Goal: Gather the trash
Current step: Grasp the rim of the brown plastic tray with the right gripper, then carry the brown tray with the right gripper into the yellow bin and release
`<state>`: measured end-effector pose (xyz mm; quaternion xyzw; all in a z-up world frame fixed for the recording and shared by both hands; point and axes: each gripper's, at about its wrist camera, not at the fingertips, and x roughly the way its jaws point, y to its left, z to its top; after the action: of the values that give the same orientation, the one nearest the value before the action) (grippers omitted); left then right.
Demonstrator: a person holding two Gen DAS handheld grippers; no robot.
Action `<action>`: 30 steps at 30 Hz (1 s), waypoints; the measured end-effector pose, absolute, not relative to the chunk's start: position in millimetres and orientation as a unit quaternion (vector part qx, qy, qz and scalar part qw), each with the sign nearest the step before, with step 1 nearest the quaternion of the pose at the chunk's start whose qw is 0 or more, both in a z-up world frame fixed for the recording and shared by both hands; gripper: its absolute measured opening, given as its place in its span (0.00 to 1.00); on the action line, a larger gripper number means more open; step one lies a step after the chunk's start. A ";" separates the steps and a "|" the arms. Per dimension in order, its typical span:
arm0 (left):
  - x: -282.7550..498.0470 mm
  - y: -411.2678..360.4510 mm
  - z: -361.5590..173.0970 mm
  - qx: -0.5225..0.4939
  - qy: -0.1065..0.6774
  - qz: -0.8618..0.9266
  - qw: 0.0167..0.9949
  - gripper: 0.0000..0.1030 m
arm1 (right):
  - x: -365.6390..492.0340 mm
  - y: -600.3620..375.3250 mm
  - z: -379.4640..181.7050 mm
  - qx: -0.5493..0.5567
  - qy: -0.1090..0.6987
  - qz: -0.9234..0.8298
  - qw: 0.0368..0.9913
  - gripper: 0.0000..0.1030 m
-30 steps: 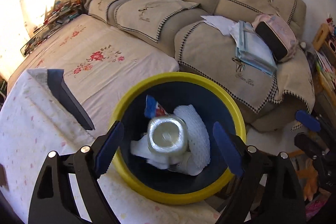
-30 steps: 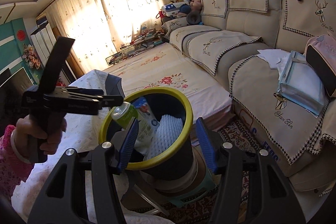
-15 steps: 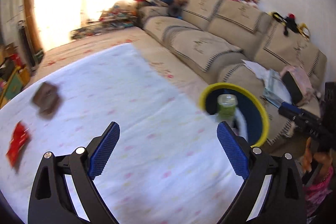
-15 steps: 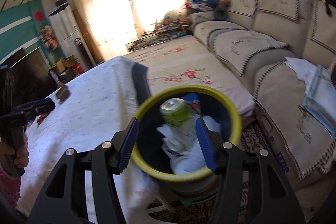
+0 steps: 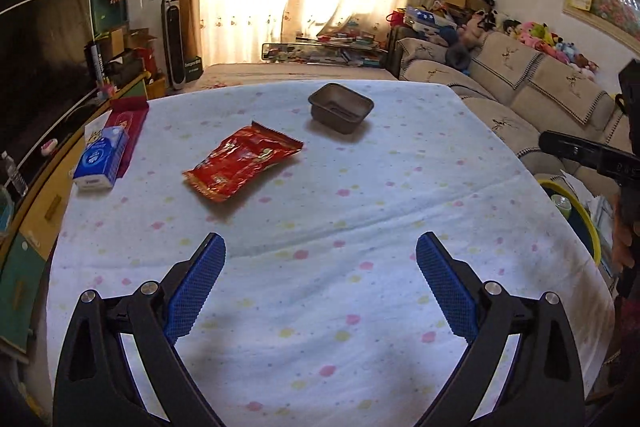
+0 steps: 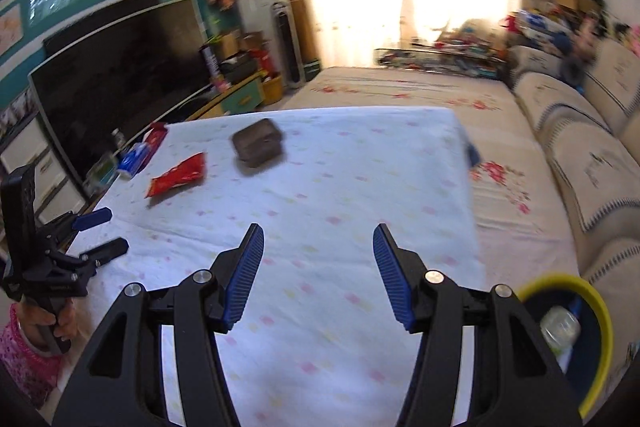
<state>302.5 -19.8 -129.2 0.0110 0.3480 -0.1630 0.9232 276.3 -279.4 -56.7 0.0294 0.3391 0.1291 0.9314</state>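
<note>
A red snack wrapper [image 5: 242,161] [image 6: 178,175] lies flat on the dotted white tablecloth [image 5: 360,207]. Behind it stands an empty brown plastic tray [image 5: 341,103] [image 6: 258,143]. My left gripper [image 5: 320,239] hovers over the near part of the table, open wide with only cloth between its fingers; the wrapper lies ahead and to its left. My right gripper [image 6: 318,227] is also open and holds nothing. The yellow-rimmed bin [image 6: 600,311] [image 5: 582,215] sits off the table's right side with a green-labelled bottle [image 6: 560,327] in it.
A blue tissue pack [image 5: 100,159] and a red box [image 5: 128,119] lie at the table's left edge. A large TV [image 6: 120,75] stands beyond on the left. A beige sofa [image 5: 520,83] runs along the right. A person's hand [image 6: 48,319] holds the left gripper [image 6: 106,233].
Both views have swung away from the bin onto the table. The bin has slid to the right edge. The left jaws stand a little wider than before.
</note>
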 end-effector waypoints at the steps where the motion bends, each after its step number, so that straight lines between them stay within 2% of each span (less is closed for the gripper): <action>1: 304.6 -15.1 -131.7 0.007 0.352 -0.160 0.922 0.92 | 288.7 -265.7 -56.0 0.020 0.340 0.143 0.929 0.53; 7: 297.9 -25.2 -132.9 0.021 0.351 -0.164 0.922 0.92 | 380.4 -209.2 -56.2 -0.018 0.352 0.165 0.921 0.53; 15: 295.2 -30.7 -130.8 0.010 0.360 -0.171 0.917 0.92 | 478.1 -190.3 -101.2 -0.042 0.421 0.138 0.895 0.38; 18: 294.0 -31.6 -129.6 0.011 0.357 -0.170 0.918 0.92 | 493.7 -189.8 -112.1 -0.025 0.437 0.138 0.888 0.30; 20: 293.4 -32.8 -129.0 0.014 0.354 -0.172 0.919 0.92 | 499.5 -189.2 -116.0 -0.013 0.444 0.140 0.885 0.16; 21: 292.6 -33.5 -128.4 0.015 0.353 -0.172 0.920 0.92 | 500.7 -188.6 -117.2 -0.009 0.446 0.142 0.884 0.13; 30: 294.7 -32.3 -129.4 0.011 0.354 -0.174 0.919 0.92 | 480.4 -201.4 -106.6 0.029 0.442 0.146 0.885 0.06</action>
<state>294.7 -32.3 -129.4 0.0112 0.3543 -0.1736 0.9188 480.4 -201.4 -106.6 0.0286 0.4420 0.1464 0.8845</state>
